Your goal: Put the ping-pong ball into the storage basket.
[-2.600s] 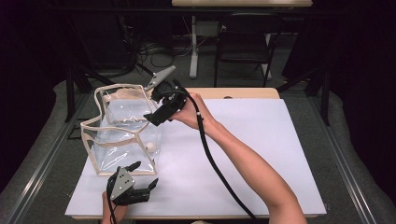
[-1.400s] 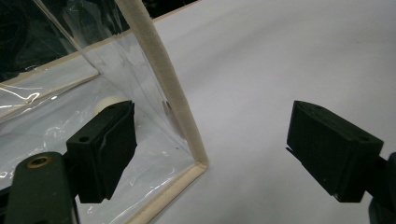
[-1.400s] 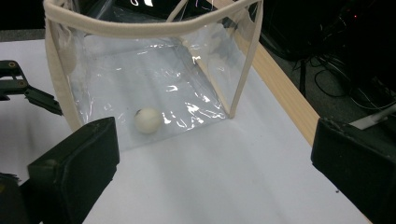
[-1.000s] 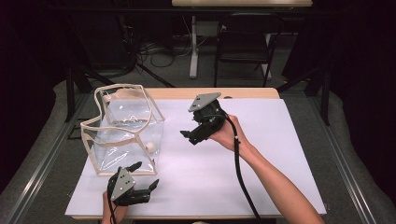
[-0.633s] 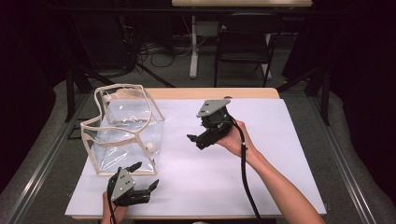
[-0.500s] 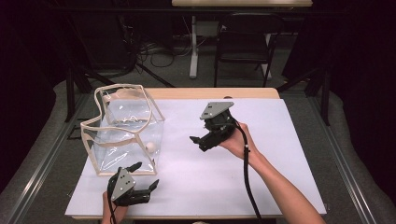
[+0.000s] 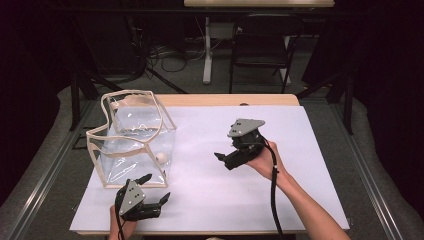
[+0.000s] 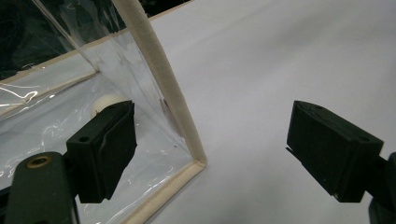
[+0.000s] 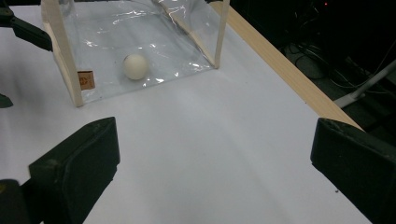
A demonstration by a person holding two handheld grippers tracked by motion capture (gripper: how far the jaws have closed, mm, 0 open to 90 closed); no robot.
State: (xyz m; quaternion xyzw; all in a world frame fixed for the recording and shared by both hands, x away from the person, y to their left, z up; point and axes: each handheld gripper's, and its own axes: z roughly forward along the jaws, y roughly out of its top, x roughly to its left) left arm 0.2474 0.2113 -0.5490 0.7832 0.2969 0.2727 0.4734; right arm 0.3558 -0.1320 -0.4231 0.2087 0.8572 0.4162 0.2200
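Note:
A clear plastic bag [image 7: 132, 137] with cream trim stands open-topped at the table's left. A white ball [image 7: 161, 157] lies inside it near the front right corner, also visible through the wall as the ball [image 9: 136, 66] and the ball [image 8: 105, 101]. My left gripper [image 7: 157, 186] rests near the front edge, open, just in front of the bag's near corner [image 8: 198, 161], its jaws either side of that corner and clear of it. My right gripper [image 7: 224, 150] hovers over the table's middle, open and empty, pointing left toward the bag [image 9: 140, 42].
A white sheet [image 7: 300, 165] covers the table, with a wooden strip [image 7: 225, 100] along the far edge. The right gripper's cable [image 7: 274, 190] trails along the forearm. A chair [image 7: 260, 45] and floor cables lie beyond the table.
My right gripper has pulled away from the bag's top and travelled right and down to the middle of the table. The left gripper and the ball have stayed put.

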